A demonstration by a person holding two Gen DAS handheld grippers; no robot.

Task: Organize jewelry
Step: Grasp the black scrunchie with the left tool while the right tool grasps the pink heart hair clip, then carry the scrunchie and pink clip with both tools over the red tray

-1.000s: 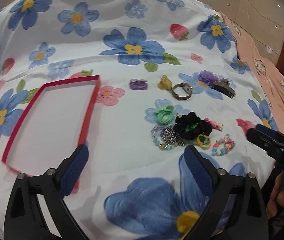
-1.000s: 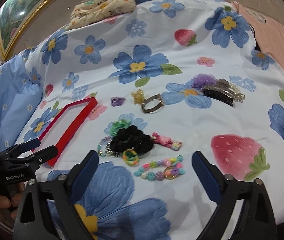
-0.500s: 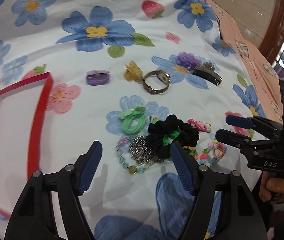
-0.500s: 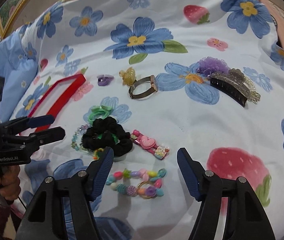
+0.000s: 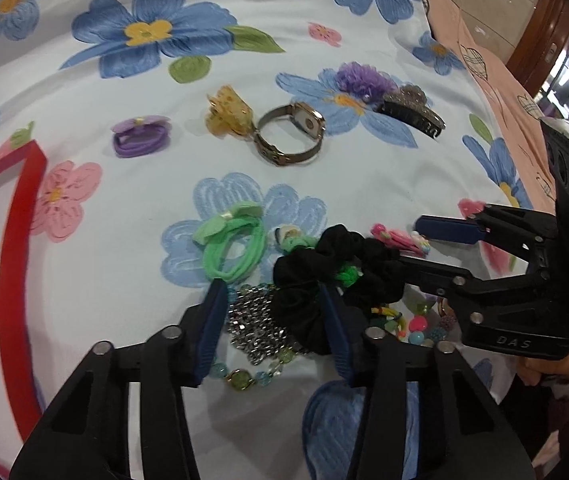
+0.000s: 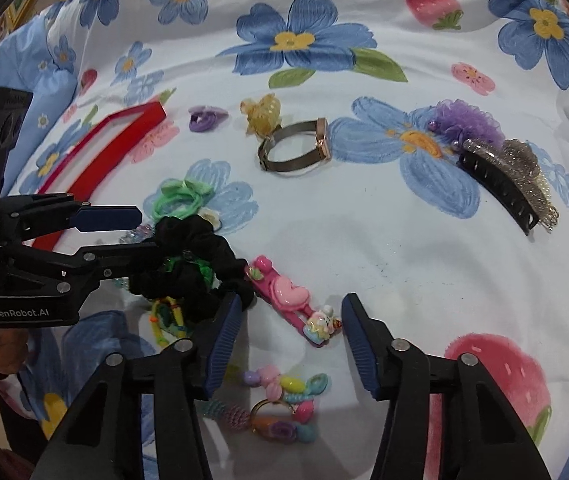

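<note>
A pile of jewelry lies on the flowered cloth. My left gripper [image 5: 272,312] is open, its jaws straddling a silver chain bracelet [image 5: 256,320] and the edge of a black scrunchie [image 5: 332,268]; it also shows in the right wrist view [image 6: 132,232]. My right gripper [image 6: 288,320] is open around a pink heart hair clip [image 6: 288,300], with a colourful bead bracelet [image 6: 280,408] just below; it also shows in the left wrist view [image 5: 436,248]. A green hair tie [image 5: 232,244], a watch [image 5: 292,136] and a red tray [image 5: 8,260] lie nearby.
A yellow claw clip [image 5: 228,112], a purple hair tie [image 5: 140,136], a purple flower clip [image 6: 468,120] and a black and glitter claw clip [image 6: 508,180] lie farther back. Pink cloth [image 5: 484,40] borders the right side.
Both grippers have moved forward and down to the pile and narrowed their jaws. The left now straddles the chain and scrunchie, the right the pink clip.
</note>
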